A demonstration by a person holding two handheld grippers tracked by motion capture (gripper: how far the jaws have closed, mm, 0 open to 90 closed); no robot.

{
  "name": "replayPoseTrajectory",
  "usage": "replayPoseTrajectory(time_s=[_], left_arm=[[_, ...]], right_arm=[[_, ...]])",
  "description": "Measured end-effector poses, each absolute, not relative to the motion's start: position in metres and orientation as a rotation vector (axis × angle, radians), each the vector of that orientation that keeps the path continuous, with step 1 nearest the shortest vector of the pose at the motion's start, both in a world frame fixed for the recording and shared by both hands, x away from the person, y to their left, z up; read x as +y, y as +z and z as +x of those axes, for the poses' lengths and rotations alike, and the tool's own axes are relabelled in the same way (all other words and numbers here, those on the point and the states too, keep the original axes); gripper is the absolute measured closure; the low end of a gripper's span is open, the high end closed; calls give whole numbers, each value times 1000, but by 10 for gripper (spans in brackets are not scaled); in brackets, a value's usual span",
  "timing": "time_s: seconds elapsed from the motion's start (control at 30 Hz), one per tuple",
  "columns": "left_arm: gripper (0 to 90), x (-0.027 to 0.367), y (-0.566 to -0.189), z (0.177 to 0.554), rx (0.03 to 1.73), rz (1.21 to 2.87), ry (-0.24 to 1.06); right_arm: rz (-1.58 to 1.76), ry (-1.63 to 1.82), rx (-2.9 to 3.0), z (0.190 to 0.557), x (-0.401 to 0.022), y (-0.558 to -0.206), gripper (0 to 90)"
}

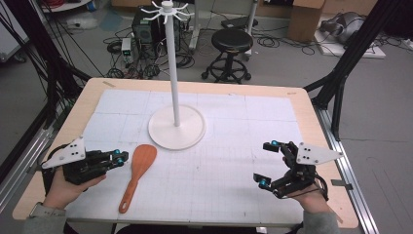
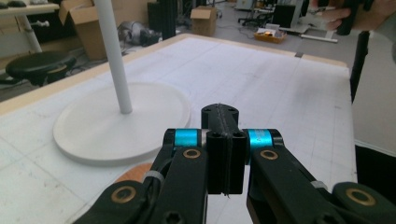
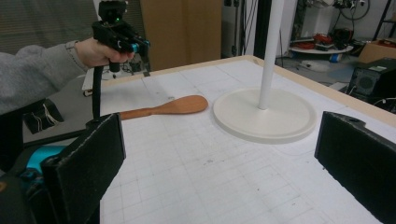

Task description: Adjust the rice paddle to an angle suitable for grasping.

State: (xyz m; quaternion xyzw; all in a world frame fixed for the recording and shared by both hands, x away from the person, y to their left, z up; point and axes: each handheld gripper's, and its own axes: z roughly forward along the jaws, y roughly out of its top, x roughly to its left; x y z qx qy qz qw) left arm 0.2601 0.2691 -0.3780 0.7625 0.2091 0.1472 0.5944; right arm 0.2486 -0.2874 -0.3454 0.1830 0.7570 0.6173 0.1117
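A: Left tongs [image 1: 118, 158], state?

B: Jaws pressed flat together, nothing between them. The left gripper view looks straight down the closed pair, with a sliver of orange-brown showing just beneath them.

A: That sliver is the spatula [image 1: 137, 174]?

B: Yes. Wooden, orange-brown, lying flat on the white gridded mat [image 1: 229, 190] near the left front of the bench [image 1: 302, 100]. Blade end points toward the stand, handle runs back toward the person's edge. The left tongs sit just beside the blade, on its left; whether they touch it, I cannot tell.

A: Right tongs [image 1: 267, 165]?

B: Wide open, empty. In the right gripper view the two black pads [image 3: 88, 163] stand far apart at the frame's edges, bare mat between them. They are well apart from the spatula, over the right side of the mat.

A: The stand?

B: White pole [image 1: 171, 63] upright on a round white base [image 1: 176, 126], mid-bench, beyond the spatula. The blade tip lies near the base's rim but apart from it. Hooks ring the top of the pole.

A: Hands?

B: One hand on each tool, grey sleeves entering from the near edge.
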Motion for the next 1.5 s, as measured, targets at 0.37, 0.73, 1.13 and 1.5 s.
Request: replayPoseTrajectory(time_s=[0.37, 0.73, 1.13, 1.5], left_arm=[[896, 265, -392, 267, 520, 1831, 325], [894, 267, -412, 272, 557, 1876, 261], [896, 278, -428, 267, 548, 1942, 184], [896, 277, -441, 267, 586, 2026, 162]], right_arm=[[537, 1777, 2234, 250, -284, -348, 7], [561, 1767, 2244, 250, -284, -349, 6], [572, 1783, 2226, 252, -289, -350, 6], [559, 1770, 2251, 255, -285, -351, 6]])
